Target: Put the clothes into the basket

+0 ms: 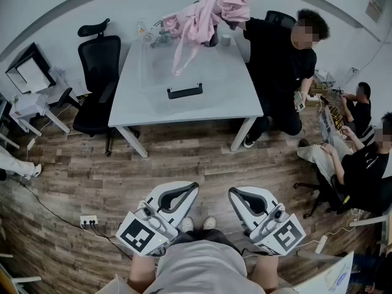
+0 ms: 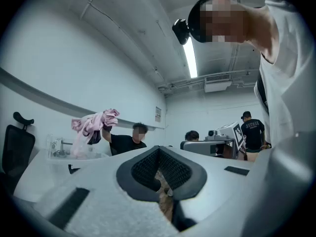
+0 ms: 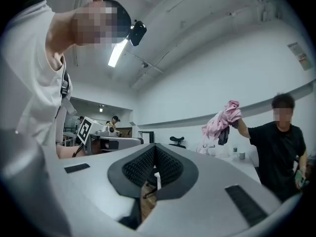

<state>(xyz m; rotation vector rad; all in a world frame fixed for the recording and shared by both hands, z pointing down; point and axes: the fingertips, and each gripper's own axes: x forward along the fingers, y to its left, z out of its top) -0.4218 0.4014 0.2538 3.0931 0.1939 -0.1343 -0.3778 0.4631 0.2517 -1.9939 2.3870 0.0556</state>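
Note:
A bundle of pink clothes (image 1: 208,11) hangs over the far end of the white table (image 1: 245,97), held up by a person in black (image 1: 278,60). The same pink clothes (image 2: 94,125) show far off in the left gripper view, and the pink clothes (image 3: 221,120) also appear in the right gripper view. On the table stands a see-through basket (image 1: 153,72) with a black handle (image 1: 184,91). My left gripper (image 1: 195,186) and right gripper (image 1: 233,192) are held low over the wooden floor, well short of the table. Both are shut and hold nothing.
A black office chair (image 1: 98,78) stands left of the table, with a small white desk (image 1: 33,106) further left. Seated people (image 1: 361,158) are at the right. A power strip (image 1: 88,220) and cable lie on the floor near my left gripper.

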